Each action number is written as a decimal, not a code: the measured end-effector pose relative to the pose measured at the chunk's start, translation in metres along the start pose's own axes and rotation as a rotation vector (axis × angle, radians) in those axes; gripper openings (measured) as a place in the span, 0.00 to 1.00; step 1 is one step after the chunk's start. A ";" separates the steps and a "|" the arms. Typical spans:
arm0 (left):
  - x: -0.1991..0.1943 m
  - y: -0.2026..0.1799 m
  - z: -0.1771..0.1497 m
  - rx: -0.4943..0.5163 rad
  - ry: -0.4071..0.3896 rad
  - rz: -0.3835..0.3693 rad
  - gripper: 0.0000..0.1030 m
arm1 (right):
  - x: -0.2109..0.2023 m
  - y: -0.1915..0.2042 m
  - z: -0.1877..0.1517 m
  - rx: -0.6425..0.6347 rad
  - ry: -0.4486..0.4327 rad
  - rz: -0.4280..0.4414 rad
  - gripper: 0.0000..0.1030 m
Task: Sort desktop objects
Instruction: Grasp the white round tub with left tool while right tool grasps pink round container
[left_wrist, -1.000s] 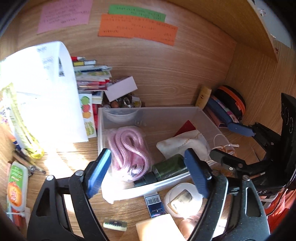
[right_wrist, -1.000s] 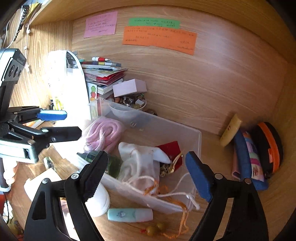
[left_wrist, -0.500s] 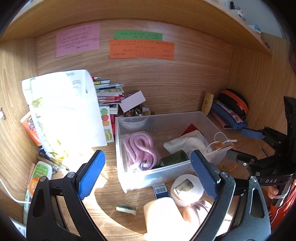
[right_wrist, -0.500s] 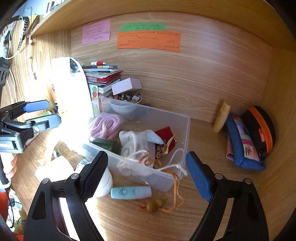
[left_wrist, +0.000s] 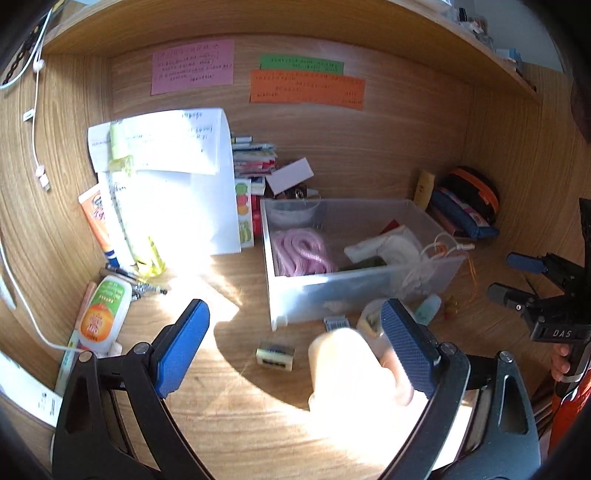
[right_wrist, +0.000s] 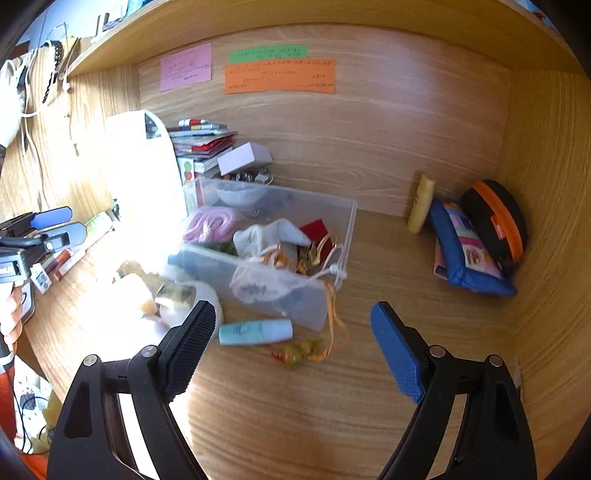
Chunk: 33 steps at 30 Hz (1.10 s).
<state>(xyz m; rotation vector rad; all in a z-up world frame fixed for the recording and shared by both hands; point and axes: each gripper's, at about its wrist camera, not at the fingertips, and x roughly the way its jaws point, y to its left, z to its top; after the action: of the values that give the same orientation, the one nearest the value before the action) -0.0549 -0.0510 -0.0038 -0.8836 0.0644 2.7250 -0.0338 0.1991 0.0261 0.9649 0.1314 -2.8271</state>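
A clear plastic bin (left_wrist: 362, 284) (right_wrist: 258, 284) stands mid-desk, holding a coiled pink rope (left_wrist: 299, 251) (right_wrist: 210, 221), a white drawstring pouch (left_wrist: 391, 243) (right_wrist: 269, 236) and a red item. My left gripper (left_wrist: 291, 314) hovers open in front of the bin; a cream block (left_wrist: 343, 369) and a small eraser-like piece (left_wrist: 275, 355) lie on the desk below it, ungripped. My right gripper (right_wrist: 293, 314) is open too, above a light-blue tube (right_wrist: 255, 330) and an orange tassel charm (right_wrist: 295, 354) at the bin's near corner. Each gripper shows at the edge of the other's view.
White papers (left_wrist: 166, 184) lean at the left beside stacked books (left_wrist: 255, 155). An orange-labelled bottle (left_wrist: 103, 314) and pens lie at the left. A blue pencil case (right_wrist: 469, 254) and a black-and-orange round case (right_wrist: 498, 221) sit in the right corner. Sticky notes (left_wrist: 306, 88) hang on the back wall.
Both grippers have drawn back from the bin, so it looks smaller and farther. The left jaws have spread wider. Nothing was picked up.
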 end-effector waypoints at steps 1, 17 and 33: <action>-0.001 0.000 -0.005 -0.002 0.009 0.000 0.92 | 0.000 0.002 -0.004 -0.001 0.005 0.002 0.82; 0.002 -0.007 -0.040 -0.055 0.068 -0.045 0.92 | 0.030 0.084 -0.039 -0.161 0.121 0.191 0.82; 0.028 -0.017 -0.049 -0.079 0.160 -0.119 0.92 | 0.066 0.111 -0.039 -0.210 0.205 0.298 0.58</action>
<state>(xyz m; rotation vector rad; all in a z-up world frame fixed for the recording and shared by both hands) -0.0442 -0.0339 -0.0590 -1.0907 -0.0622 2.5580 -0.0435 0.0877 -0.0487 1.1193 0.2764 -2.3878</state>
